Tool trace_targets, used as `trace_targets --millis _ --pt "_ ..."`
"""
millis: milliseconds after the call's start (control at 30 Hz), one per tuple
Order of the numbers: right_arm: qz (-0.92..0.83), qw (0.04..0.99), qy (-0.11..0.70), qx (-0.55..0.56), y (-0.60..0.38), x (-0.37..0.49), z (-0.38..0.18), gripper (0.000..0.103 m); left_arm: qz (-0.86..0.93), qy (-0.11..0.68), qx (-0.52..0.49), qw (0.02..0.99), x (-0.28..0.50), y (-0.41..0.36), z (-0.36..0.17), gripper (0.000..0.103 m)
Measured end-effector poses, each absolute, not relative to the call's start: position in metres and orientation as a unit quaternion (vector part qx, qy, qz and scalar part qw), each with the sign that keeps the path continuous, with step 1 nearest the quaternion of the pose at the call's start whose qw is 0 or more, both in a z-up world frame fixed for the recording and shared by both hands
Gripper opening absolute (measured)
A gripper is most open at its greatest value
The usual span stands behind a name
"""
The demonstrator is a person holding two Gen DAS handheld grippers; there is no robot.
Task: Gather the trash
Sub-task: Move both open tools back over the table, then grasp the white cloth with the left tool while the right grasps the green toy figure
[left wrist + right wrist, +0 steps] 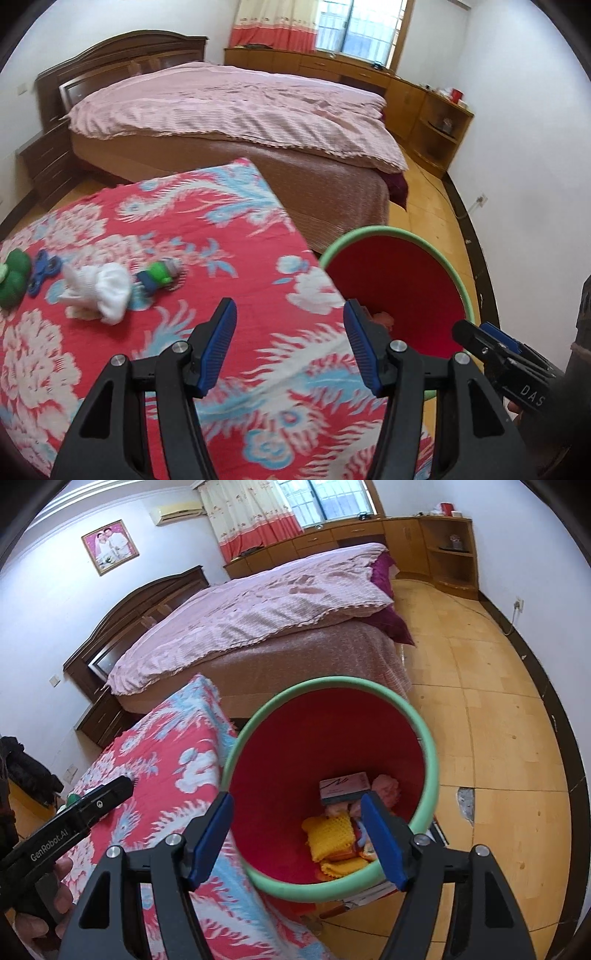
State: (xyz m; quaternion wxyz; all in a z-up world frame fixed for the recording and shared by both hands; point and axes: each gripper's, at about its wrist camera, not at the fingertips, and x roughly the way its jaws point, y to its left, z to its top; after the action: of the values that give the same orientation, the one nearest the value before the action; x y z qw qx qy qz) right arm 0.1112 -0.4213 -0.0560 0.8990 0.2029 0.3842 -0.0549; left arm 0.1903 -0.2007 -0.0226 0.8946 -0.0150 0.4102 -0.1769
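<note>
ahead and to the left of my spread left hand-held gripper (pixel 290 345) lies the white tissue (pixel 99 291) on the counter (pixel 258 258); my right hand-held gripper (pixel 297 836), also spread, is farther, over the bin (pixel 430 753).

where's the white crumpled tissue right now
In the left wrist view, the white crumpled tissue lies on the floral tablecloth, left of centre, between the blue spinner and the small green-and-blue toy.

- The left wrist view looks forward, low and close over the floral cloth (pixel 184 295).
- The right wrist view looks steeply down into the bin (pixel 430 760).
- Both share the bed (pixel 236 107).
</note>
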Motion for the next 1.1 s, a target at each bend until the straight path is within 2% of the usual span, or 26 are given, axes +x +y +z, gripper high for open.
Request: trace_targets --millis 400,733,1100 --pt "-0.021 0.904 0.385 0.184 -0.371 0.132 -0.038 0.074 -0.107 0.391 -0.038 0.913 0.202 -0.118 -0.006 0.060" --pt "-0.005 0.902 0.396 0.173 -0.331 0.154 -0.038 0.074 -0.074 0.419 -0.066 0.903 0.221 -0.064 -0.030 0.060" --pt "-0.006 0.896 0.415 0.159 -0.305 0.176 -0.050 0.074 -0.073 0.444 -0.073 0.890 0.250 -0.047 -0.065 0.060"
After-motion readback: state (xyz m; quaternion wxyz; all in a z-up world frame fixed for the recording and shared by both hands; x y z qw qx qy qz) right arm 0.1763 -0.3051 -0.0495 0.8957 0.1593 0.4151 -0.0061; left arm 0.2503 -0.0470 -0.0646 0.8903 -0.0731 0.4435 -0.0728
